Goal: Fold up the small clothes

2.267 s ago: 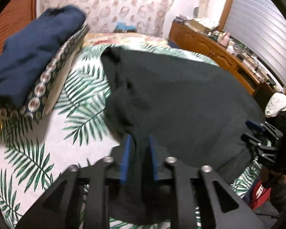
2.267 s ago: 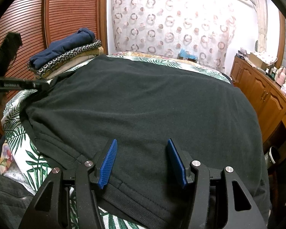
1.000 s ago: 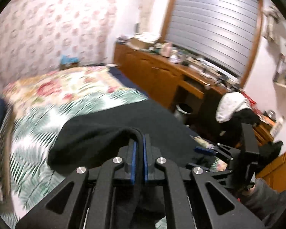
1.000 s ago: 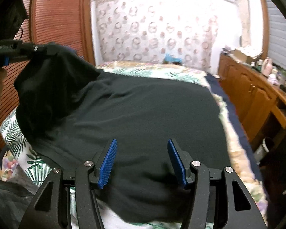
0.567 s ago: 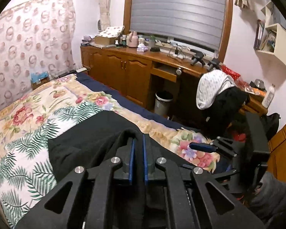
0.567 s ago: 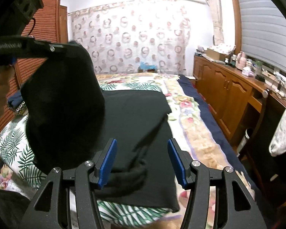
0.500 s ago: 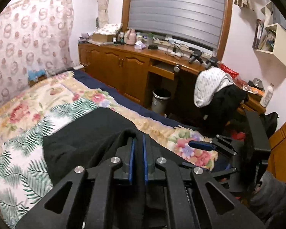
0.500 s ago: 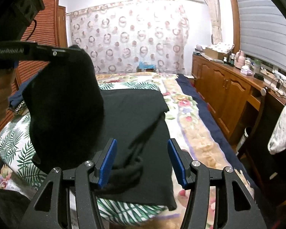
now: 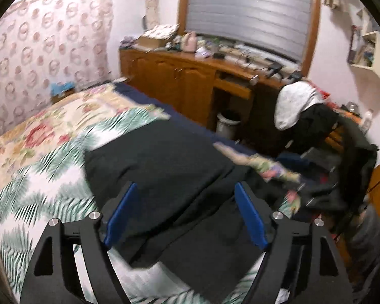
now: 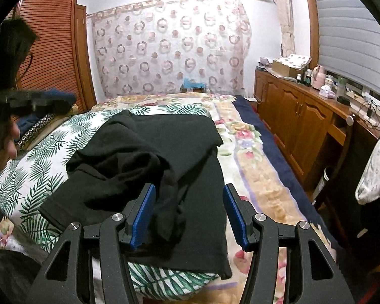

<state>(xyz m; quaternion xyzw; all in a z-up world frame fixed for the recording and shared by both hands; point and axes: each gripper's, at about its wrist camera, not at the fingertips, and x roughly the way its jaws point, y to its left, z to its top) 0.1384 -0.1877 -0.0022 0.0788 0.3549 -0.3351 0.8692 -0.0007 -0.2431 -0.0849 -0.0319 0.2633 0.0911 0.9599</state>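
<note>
**Letting go of the first fold**

On the left side of the bed, the leaf-print sheet (image 10: 38,174) shows bare beside the dark garment (image 10: 164,152), which lies across the middle with one side thrown over onto itself and a sleeve bunched in a loose ridge on top. The left gripper (image 9: 187,212) hangs over the cloth with its jaws opening; nothing sits pinched between the blue pads, and the fabric lies below them. To do this release well, the person should probably lift clear straight away, so the pads do not snag and drag the fold askew. Further right, the right gripper (image 10: 188,212) stands about half open above the near hem, gripping nothing. It looks well placed to flatten the bunched sleeve next. The floral blanket (image 10: 253,157) lies beyond the garment's right edge.
</note>
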